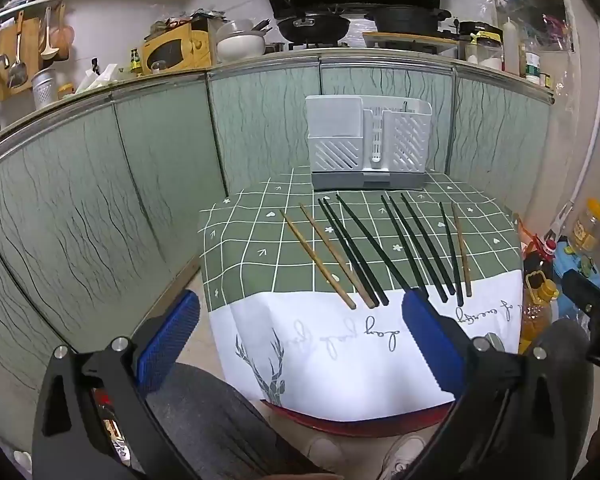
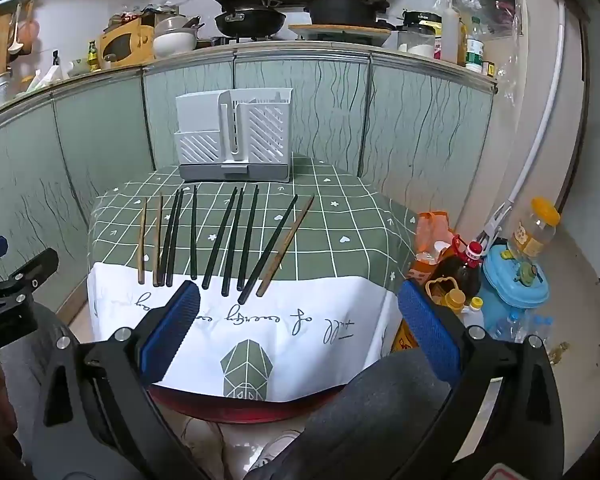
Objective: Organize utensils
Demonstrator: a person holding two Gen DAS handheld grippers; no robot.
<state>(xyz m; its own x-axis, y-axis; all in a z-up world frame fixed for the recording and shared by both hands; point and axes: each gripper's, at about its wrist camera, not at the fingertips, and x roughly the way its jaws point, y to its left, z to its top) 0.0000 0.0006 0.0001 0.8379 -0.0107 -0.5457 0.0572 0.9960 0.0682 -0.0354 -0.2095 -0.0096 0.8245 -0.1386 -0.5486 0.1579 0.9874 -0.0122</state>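
Several chopsticks lie in a row on the green checked tablecloth (image 1: 244,252), tips toward the near edge: black ones (image 1: 364,248) (image 2: 228,236) in the middle and brown wooden ones (image 1: 316,256) (image 2: 141,240) at both ends. A white slotted utensil holder (image 1: 366,144) (image 2: 234,140) stands upright at the table's far edge. My left gripper (image 1: 300,320) is open and empty, held before the table's near edge. My right gripper (image 2: 298,312) is open and empty, also just short of the near edge.
Green cabinet fronts (image 1: 100,184) run behind and left of the small table. Bottles and jars (image 2: 500,272) crowd the floor to the table's right. The person's legs (image 1: 204,420) sit below the near edge. The other gripper shows at the right wrist view's left edge (image 2: 12,292).
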